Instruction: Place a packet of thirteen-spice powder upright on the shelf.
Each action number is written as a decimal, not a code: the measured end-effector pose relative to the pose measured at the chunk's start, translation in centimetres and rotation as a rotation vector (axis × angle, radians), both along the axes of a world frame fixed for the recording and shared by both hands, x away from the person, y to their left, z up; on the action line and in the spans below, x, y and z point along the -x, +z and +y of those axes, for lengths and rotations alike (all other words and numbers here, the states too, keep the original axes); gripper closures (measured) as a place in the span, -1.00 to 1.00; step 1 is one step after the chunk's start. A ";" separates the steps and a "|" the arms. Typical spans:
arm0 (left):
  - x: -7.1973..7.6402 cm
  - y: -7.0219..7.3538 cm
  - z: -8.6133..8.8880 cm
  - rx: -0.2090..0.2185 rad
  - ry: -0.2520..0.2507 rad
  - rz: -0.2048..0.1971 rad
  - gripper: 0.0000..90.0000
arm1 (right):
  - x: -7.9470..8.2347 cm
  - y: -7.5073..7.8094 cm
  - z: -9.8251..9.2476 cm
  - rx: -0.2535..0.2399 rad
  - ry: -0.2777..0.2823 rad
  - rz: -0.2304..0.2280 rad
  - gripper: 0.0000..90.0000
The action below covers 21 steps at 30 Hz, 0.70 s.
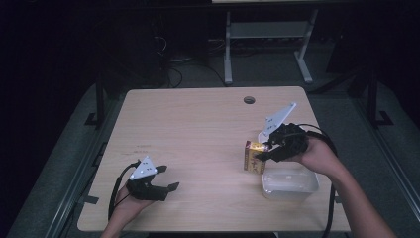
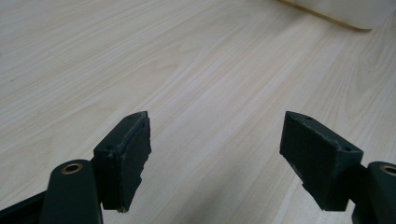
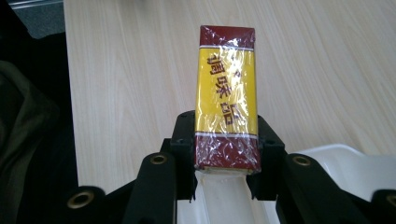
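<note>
Right gripper (image 1: 268, 150) fingers clamp the upright box (image 1: 253, 157), bin (image 1: 289, 184) at its 5 o'clock; left gripper (image 1: 171, 179) half-open, empty.

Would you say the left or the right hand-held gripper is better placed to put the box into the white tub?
Right: the right hand-held gripper already clamps the box beside the white tub.

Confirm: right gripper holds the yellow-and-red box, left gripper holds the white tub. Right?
Half right. The right gripper does clamp the yellow-and-red box. But the left gripper holds nothing: the left gripper view shows its jaws apart over bare table. In the high view the white tub sits on the table below the right hand.
</note>
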<state>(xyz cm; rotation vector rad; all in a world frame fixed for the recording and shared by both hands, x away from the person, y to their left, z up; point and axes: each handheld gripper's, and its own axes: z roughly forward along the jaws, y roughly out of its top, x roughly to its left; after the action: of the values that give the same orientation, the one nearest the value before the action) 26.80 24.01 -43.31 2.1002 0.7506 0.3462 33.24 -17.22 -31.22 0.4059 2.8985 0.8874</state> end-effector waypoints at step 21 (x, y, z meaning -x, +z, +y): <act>-0.1 -0.2 -0.1 0.000 0.001 0.004 -0.47 | 0.1 -0.1 -4.1 0.056 -0.078 -0.011 0.50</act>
<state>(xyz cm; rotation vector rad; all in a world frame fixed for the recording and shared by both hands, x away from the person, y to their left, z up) 26.92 23.89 -43.47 2.1010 0.7543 0.3424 33.11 -21.27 -31.36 0.5046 2.8680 0.7933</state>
